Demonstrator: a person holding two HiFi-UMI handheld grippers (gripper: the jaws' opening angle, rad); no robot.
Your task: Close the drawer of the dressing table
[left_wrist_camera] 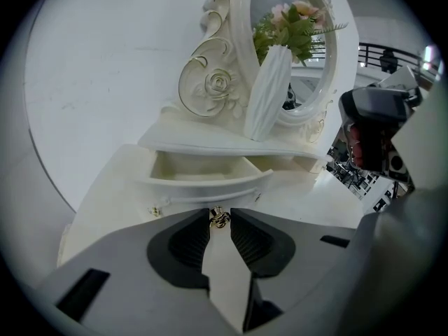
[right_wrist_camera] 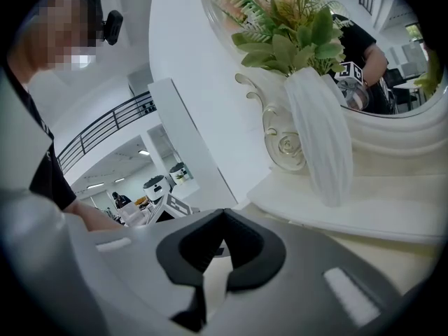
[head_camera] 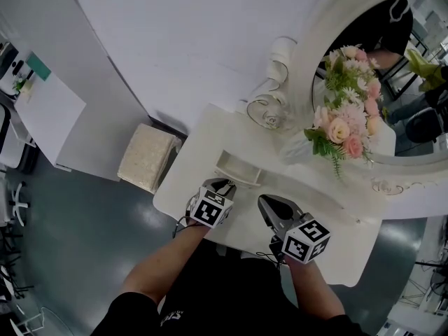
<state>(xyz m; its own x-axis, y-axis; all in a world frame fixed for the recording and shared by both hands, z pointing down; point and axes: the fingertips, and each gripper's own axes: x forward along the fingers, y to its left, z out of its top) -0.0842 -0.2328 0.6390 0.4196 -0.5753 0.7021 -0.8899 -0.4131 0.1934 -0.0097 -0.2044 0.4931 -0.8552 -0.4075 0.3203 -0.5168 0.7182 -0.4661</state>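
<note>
Drawer [head_camera: 238, 168] is pulled out of the low shelf unit on top of the dressing table [head_camera: 183, 180], sitting mid-frame in the head view; in the left gripper view it's centre frame [left_wrist_camera: 203, 177], open and empty as far as I can see, curved front facing the camera. Small gold knob [left_wrist_camera: 218, 219] on the drawer front sits right between the tips of the left gripper [left_wrist_camera: 220, 214], jaws at a narrow gap with the pads up against the knob's sides. In the head view the left gripper [head_camera: 222, 184] is just below the drawer, angled down at it. Right gripper [head_camera: 264, 200] is to the lower right of the drawer over the bare tabletop, apart from it; its own view shows the jaws [right_wrist_camera: 224, 219] pressed together, nothing in them. White ribbed vase [left_wrist_camera: 269, 93] with pink flowers [head_camera: 346, 114] stands on the shelf above the drawer, right of it in the head view, in front of the oval mirror [head_camera: 413, 82]. Beige cushioned stool [head_camera: 147, 158] on the floor left of the table
</note>
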